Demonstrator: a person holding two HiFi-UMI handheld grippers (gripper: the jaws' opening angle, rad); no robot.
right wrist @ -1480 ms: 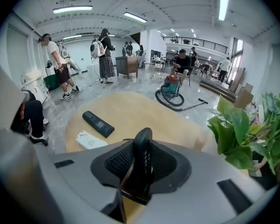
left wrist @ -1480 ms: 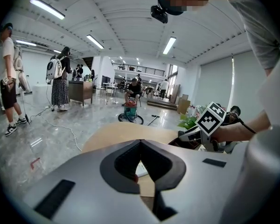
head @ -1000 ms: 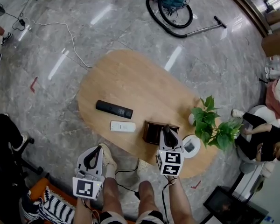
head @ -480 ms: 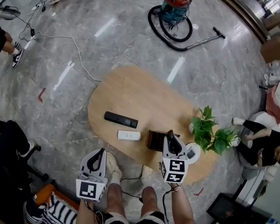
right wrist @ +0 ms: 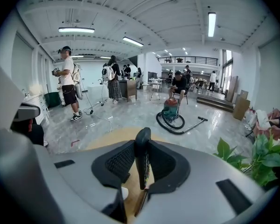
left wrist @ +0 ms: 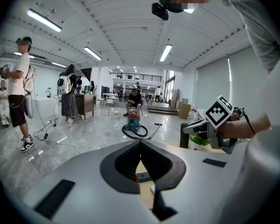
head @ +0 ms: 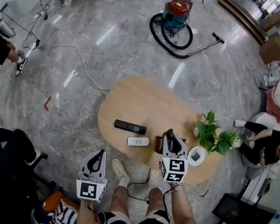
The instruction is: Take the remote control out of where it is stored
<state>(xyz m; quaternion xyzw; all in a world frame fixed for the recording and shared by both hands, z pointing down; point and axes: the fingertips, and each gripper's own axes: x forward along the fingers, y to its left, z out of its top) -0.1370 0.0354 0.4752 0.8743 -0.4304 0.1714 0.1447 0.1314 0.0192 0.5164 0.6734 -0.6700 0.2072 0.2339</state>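
Observation:
A slim black remote control point(right wrist: 142, 158) stands upright between the pads of my right gripper point(right wrist: 141, 147), which is shut on it. In the head view that right gripper point(head: 169, 136) hangs over the brown storage box point(head: 157, 144) at the near edge of the oval wooden table point(head: 130, 101). A second black remote point(head: 129, 126) and a white remote point(head: 138, 141) lie flat on the table left of the box. My left gripper point(head: 99, 155) is off the table's near left side, over the floor. Its jaws point(left wrist: 140, 143) meet at the tips with nothing between them.
A potted green plant point(head: 215, 135) and a round white device point(head: 196, 156) stand at the table's right end, close to my right gripper. A vacuum cleaner with hose point(head: 176, 14) sits on the floor beyond. A cable point(head: 79, 55) runs across the floor. People stand and sit around.
Both grippers have risen and the table now looks smaller and farther below. The right gripper has come up from the brown box with the black remote still in its jaws.

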